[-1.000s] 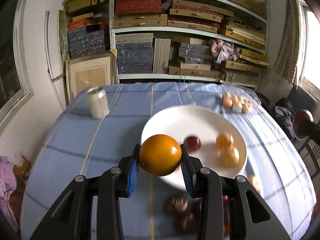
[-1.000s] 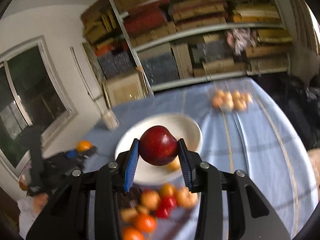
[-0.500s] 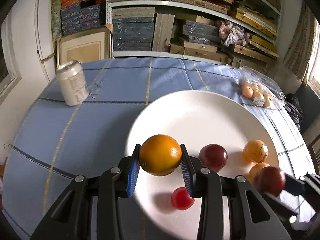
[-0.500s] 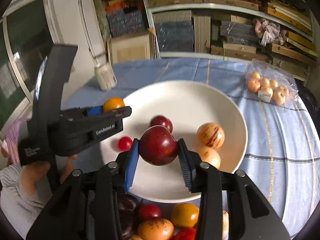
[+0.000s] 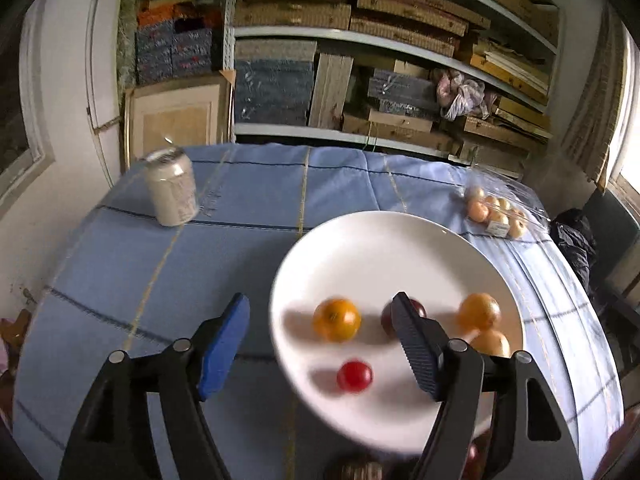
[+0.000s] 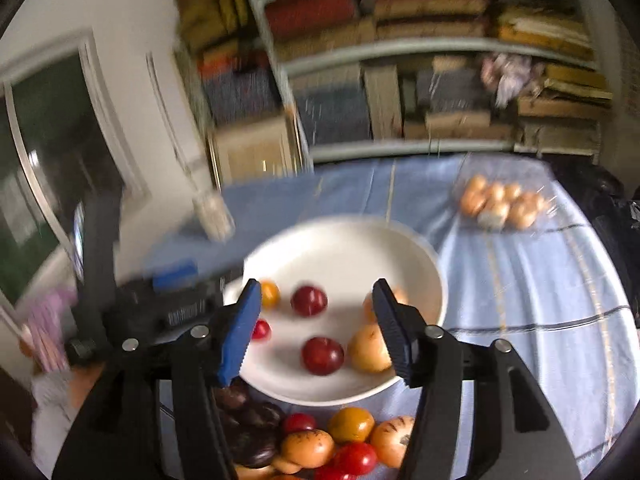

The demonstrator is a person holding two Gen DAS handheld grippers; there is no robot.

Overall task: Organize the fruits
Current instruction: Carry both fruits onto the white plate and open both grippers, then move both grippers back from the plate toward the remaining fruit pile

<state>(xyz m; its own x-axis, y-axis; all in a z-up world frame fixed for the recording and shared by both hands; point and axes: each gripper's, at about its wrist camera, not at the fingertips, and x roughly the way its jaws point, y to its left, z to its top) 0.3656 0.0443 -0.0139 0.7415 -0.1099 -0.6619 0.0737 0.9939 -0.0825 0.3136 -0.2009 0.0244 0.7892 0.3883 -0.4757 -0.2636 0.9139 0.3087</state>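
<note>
A white plate [image 5: 376,240] [image 6: 344,240] on the blue tablecloth holds several fruits. In the left wrist view an orange [image 5: 336,319], a small red tomato [image 5: 354,376], a dark red plum [image 5: 386,314] and two yellow-orange fruits [image 5: 479,312] lie on it. My left gripper [image 5: 320,340] is open and empty above the plate's near left edge. My right gripper [image 6: 316,328] is open and empty above the plate's near side, over a dark red plum [image 6: 322,355]. A second plum [image 6: 309,300] lies beyond it. The left gripper [image 6: 168,292] shows blurred at the left of the right wrist view.
A pile of loose fruits [image 6: 320,444] lies in front of the plate. A drink can [image 5: 171,188] stands at the far left. A clear bag of small fruits [image 5: 496,212] [image 6: 500,204] lies at the far right. Shelves of boxes stand behind the table.
My left gripper has opened and let the orange down on the plate. My right gripper has opened and let the plum down on the plate. Both have pulled back a little.
</note>
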